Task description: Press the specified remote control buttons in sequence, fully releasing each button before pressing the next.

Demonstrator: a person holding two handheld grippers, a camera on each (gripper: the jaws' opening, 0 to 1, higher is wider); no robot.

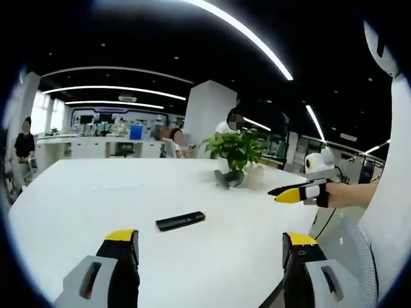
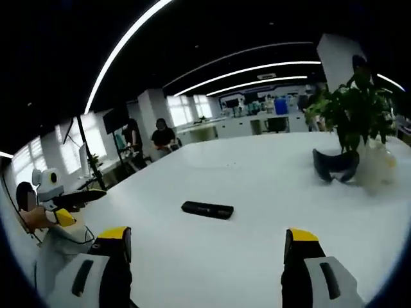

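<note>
A black remote control (image 1: 180, 221) lies flat on the white table (image 1: 90, 205), a little ahead of my left gripper (image 1: 209, 240), whose yellow-tipped jaws stand wide apart with nothing between them. From the other side the same remote (image 2: 207, 210) lies ahead of my right gripper (image 2: 209, 239), also open and empty. Neither gripper touches it. The right gripper (image 1: 297, 192) reaches in over the table's right edge in the left gripper view. At the left of the right gripper view, a person's hand holds the left gripper (image 2: 77, 199).
A potted green plant (image 1: 237, 151) (image 2: 356, 115) stands past the remote, with a dark curved object (image 1: 229, 178) (image 2: 335, 165) at its foot. The table's curved edge (image 2: 96, 212) runs near the person. Desks and seated people fill the office behind.
</note>
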